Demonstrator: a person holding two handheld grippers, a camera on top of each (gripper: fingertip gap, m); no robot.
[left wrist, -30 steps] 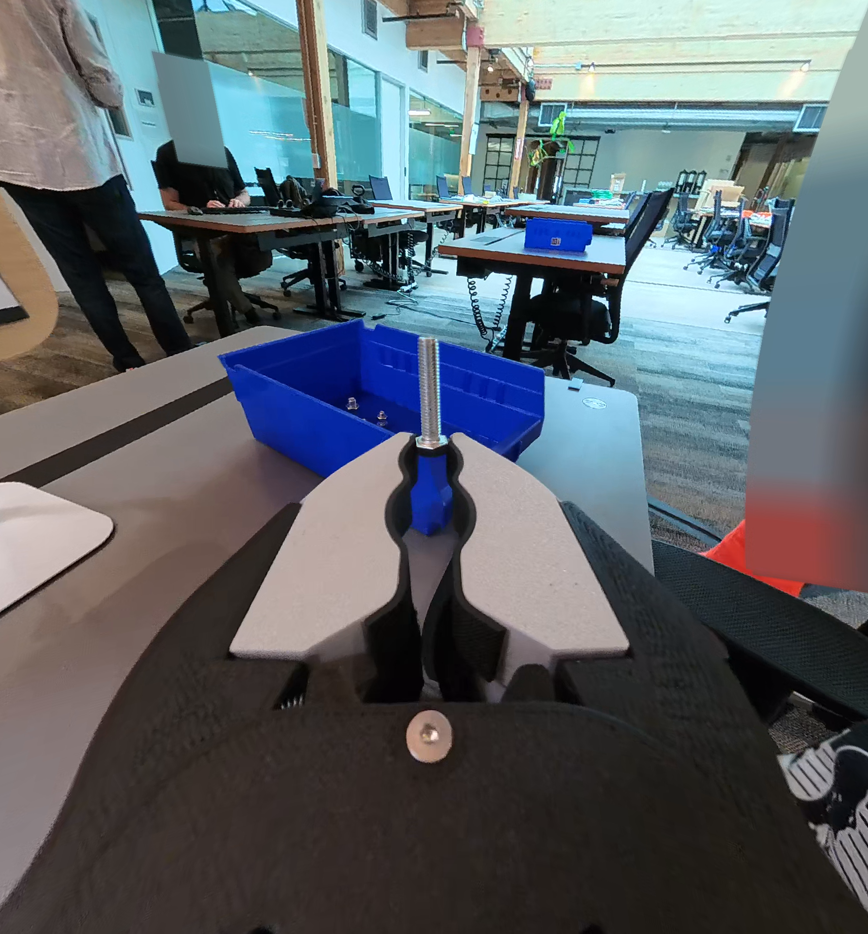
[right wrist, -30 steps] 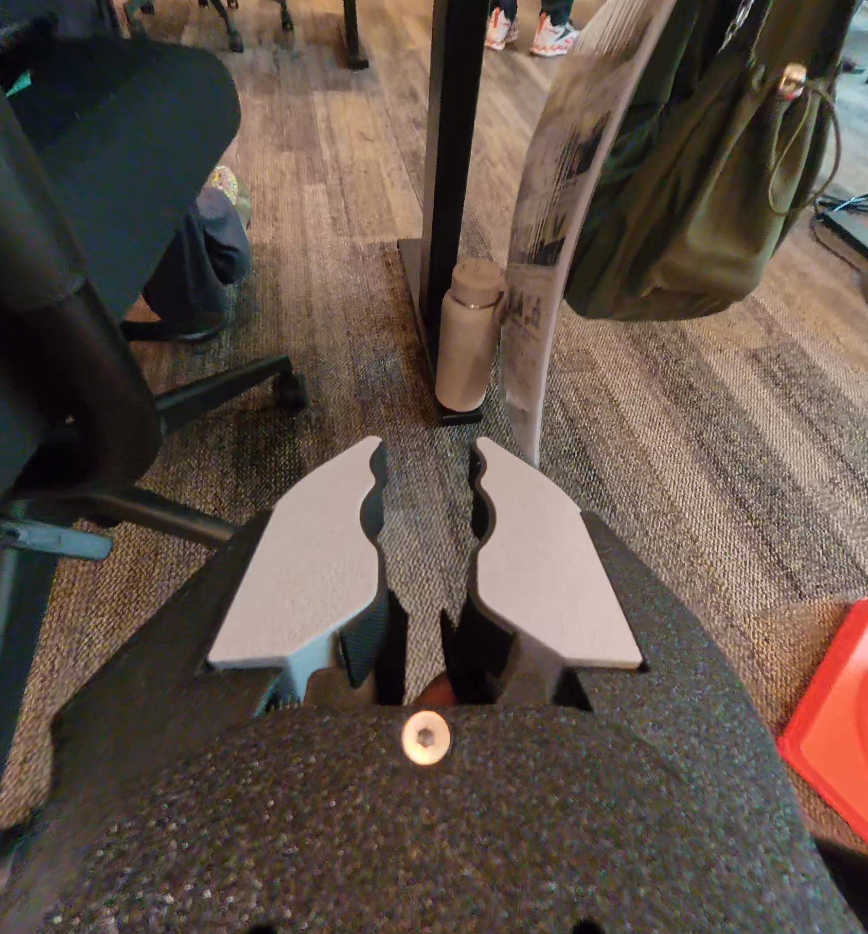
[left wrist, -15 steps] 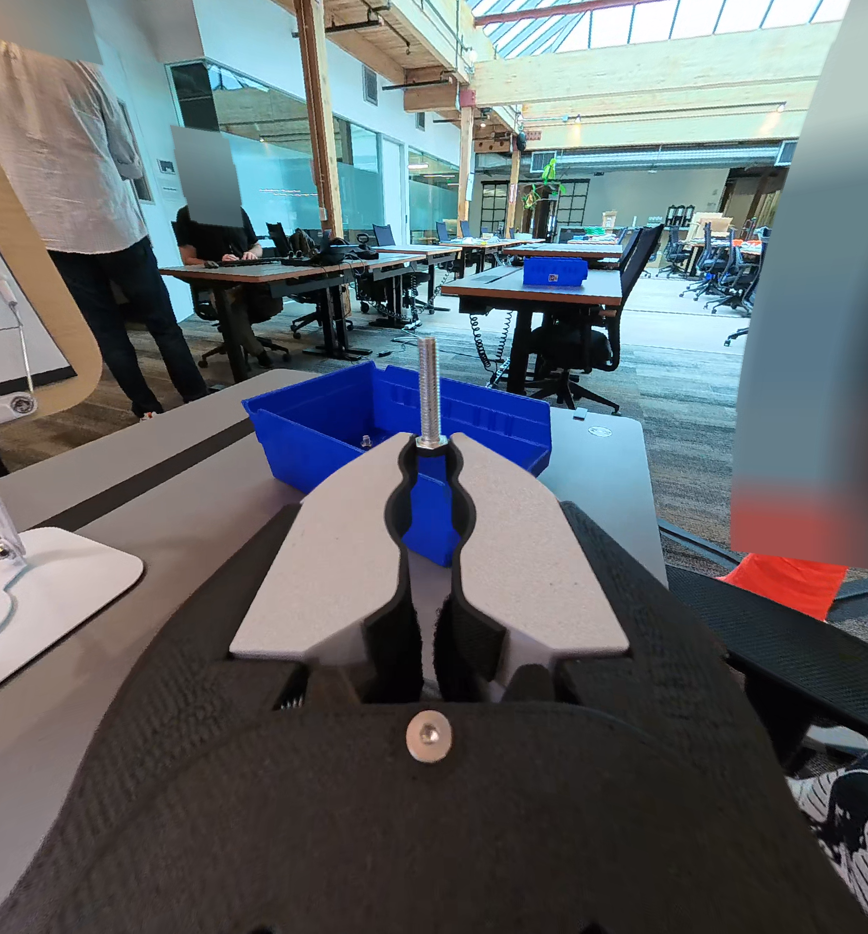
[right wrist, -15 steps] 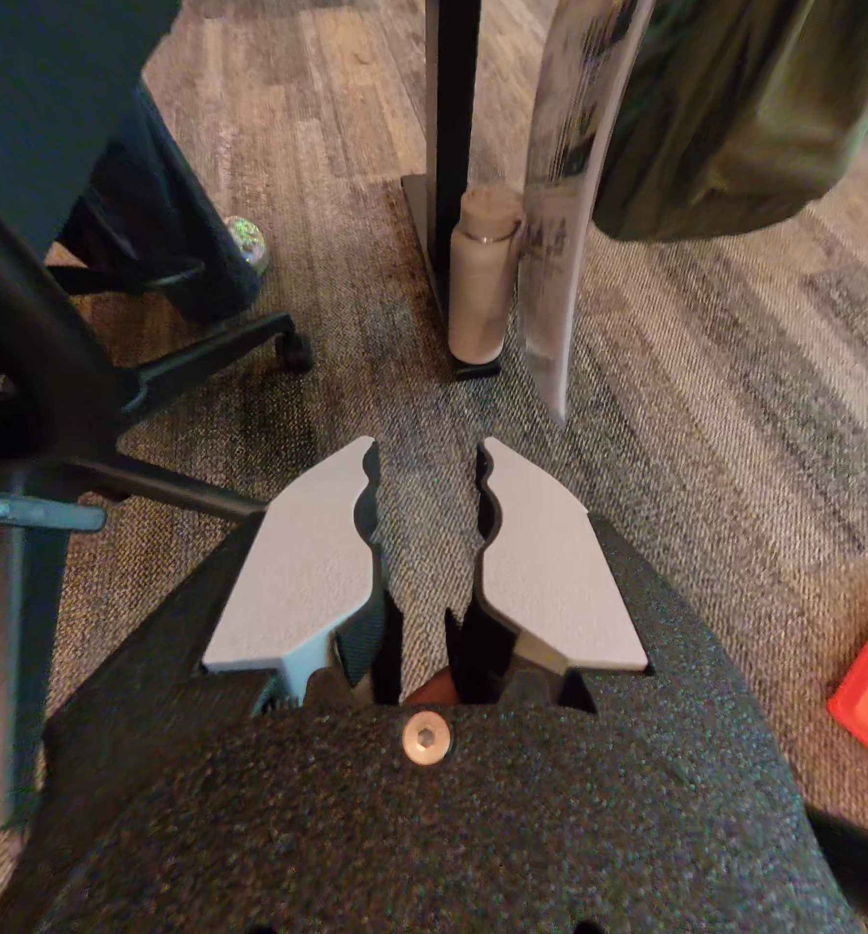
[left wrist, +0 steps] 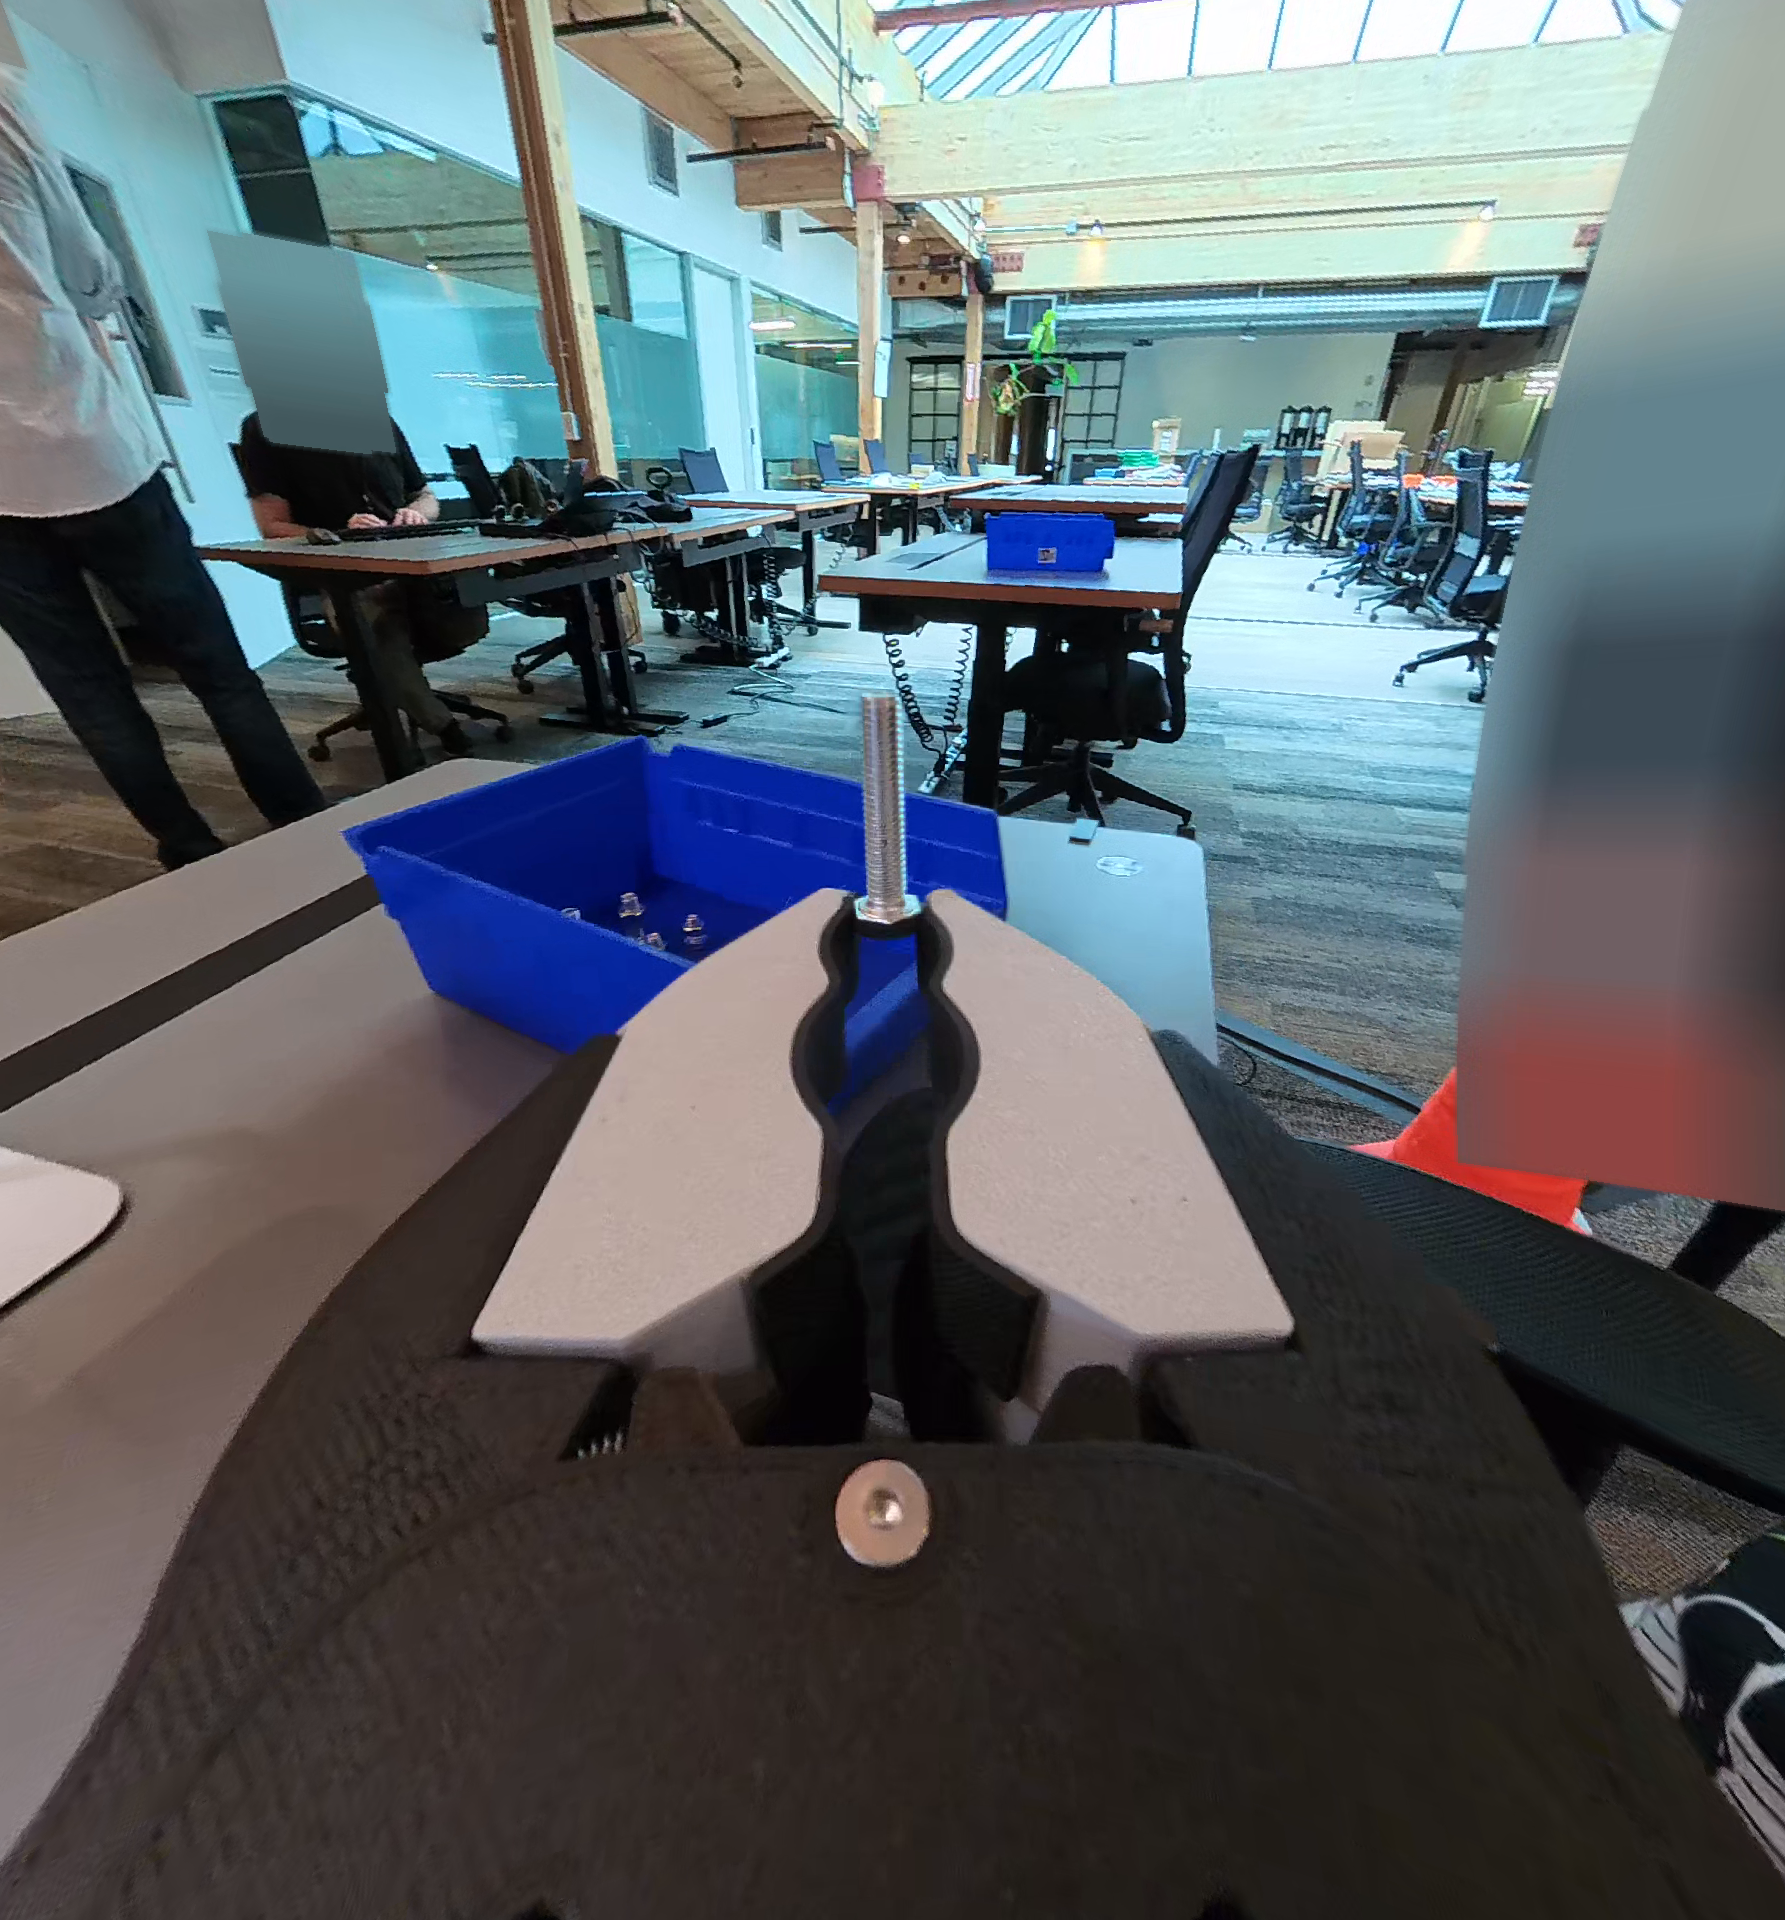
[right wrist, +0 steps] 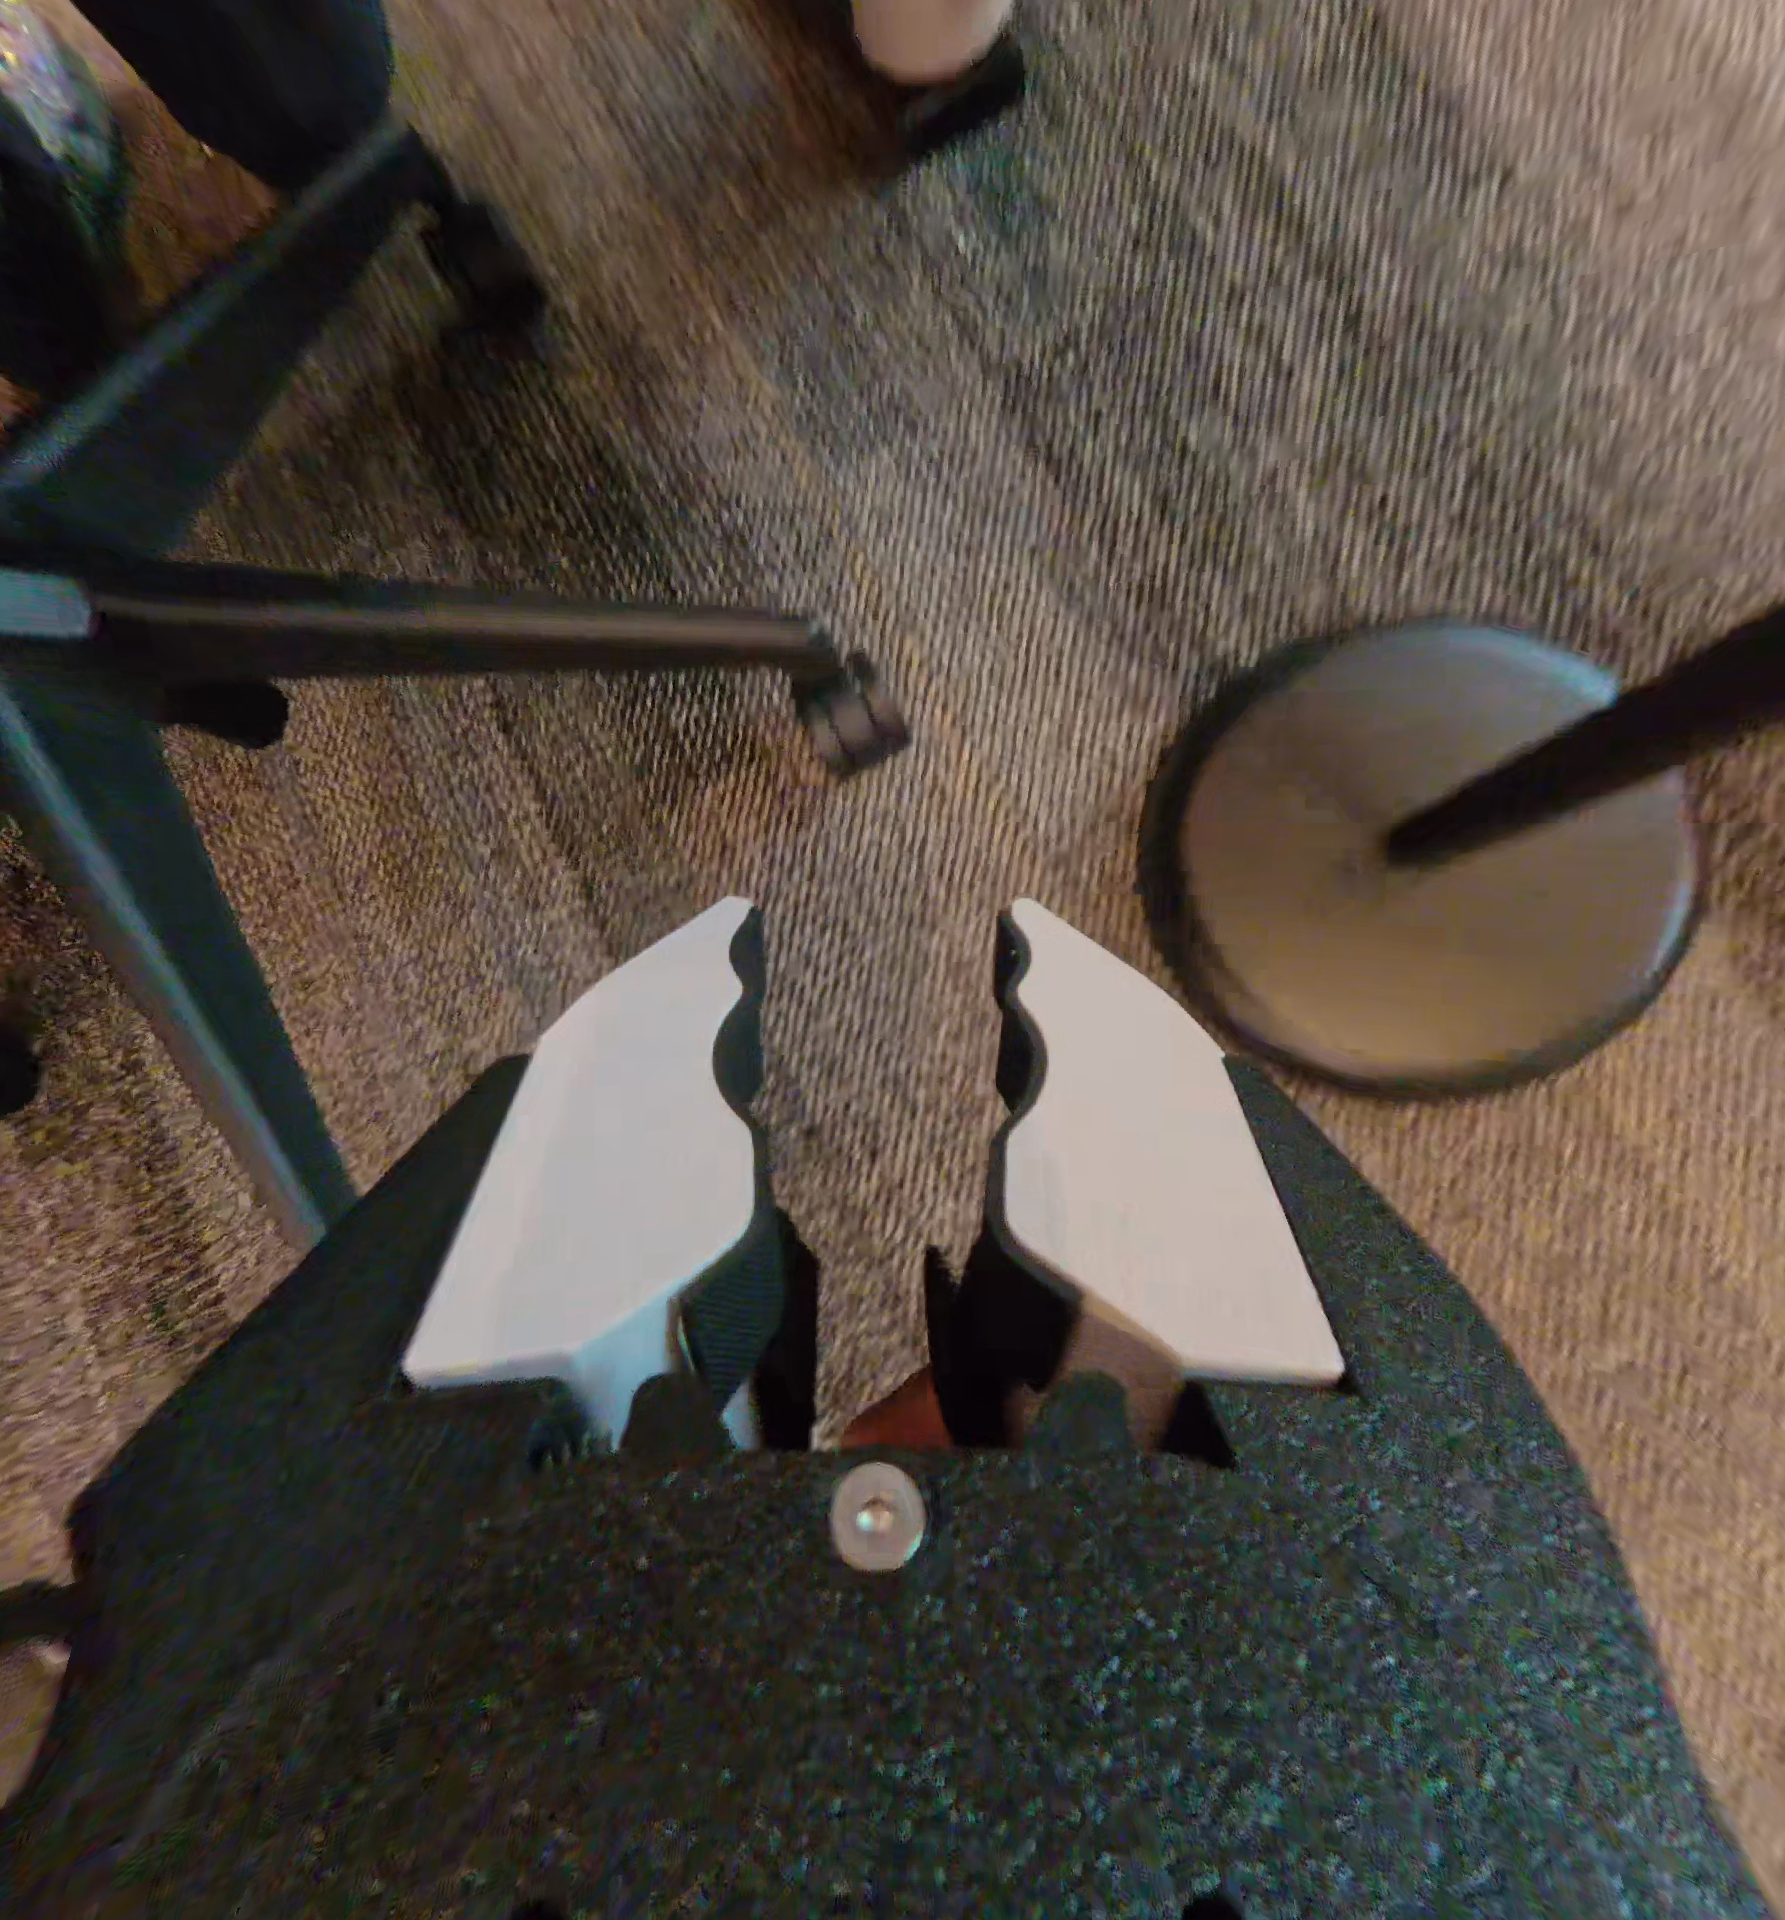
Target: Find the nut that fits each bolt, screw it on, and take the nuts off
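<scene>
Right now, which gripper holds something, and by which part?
The left gripper holds the bolt by its head end, threads upward. The right gripper is open, empty.

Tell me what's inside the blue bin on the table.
A few small silvery nuts lie on the blue bin floor. The left tongs, gripping the bolt, hide its right part.

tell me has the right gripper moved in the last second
Yes. The right gripper swung away from the bottle at the desk leg, now over carpet beside a round stand base.
</scene>
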